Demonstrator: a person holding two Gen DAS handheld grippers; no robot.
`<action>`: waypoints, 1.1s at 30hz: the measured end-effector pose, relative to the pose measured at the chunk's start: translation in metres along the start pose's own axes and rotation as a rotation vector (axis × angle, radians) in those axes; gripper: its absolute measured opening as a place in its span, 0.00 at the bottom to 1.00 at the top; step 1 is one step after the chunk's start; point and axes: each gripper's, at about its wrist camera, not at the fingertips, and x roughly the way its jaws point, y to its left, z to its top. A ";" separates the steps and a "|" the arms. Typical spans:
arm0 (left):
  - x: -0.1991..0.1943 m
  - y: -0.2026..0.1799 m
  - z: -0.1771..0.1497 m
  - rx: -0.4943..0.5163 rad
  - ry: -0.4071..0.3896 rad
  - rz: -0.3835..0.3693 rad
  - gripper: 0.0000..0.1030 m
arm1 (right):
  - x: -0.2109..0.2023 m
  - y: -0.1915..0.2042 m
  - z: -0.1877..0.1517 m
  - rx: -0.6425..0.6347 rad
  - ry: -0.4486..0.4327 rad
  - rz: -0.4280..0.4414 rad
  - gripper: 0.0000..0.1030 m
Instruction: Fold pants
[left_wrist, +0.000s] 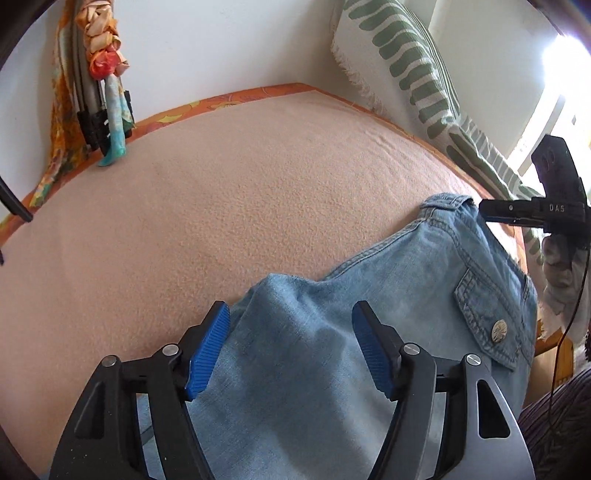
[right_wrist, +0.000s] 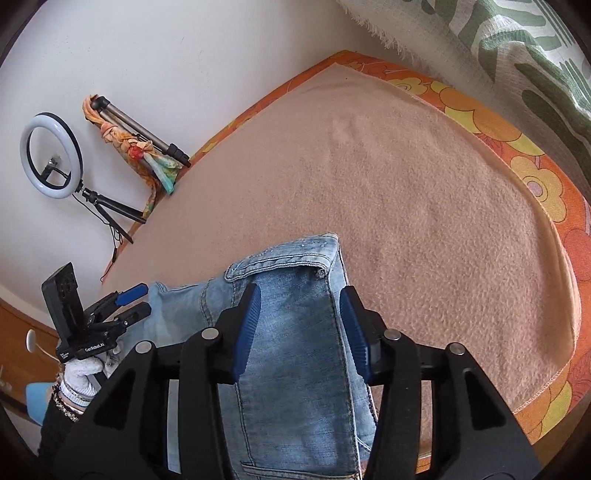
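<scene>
Both claws stood spread, pinching nothing: the pants (left_wrist: 369, 332) lay under the left gripper (left_wrist: 291, 350) and between the right gripper's (right_wrist: 301, 332) jaws, mid-fold; next, a fresh grasp seemed needed.

Pants (left_wrist: 332, 332): light-blue washed denim, folded, lying flat on peach blanket, lower right of left wrist view. Flapped back pocket with metal button at right edge; waistband toward upper right. In right wrist view pants (right_wrist: 295, 350) fill lower centre; studded waistband edge at top, stitched seam running down, pocket opening at bottom.
</scene>
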 end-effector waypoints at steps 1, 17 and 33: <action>0.005 -0.005 -0.002 0.027 0.015 0.013 0.65 | 0.004 0.003 0.000 -0.013 0.004 -0.019 0.47; -0.060 0.040 0.005 -0.118 -0.148 0.139 0.24 | -0.010 0.032 0.011 -0.089 -0.098 -0.213 0.05; -0.229 0.123 -0.138 -0.364 -0.219 0.260 0.61 | -0.046 0.112 -0.008 -0.267 -0.186 -0.199 0.39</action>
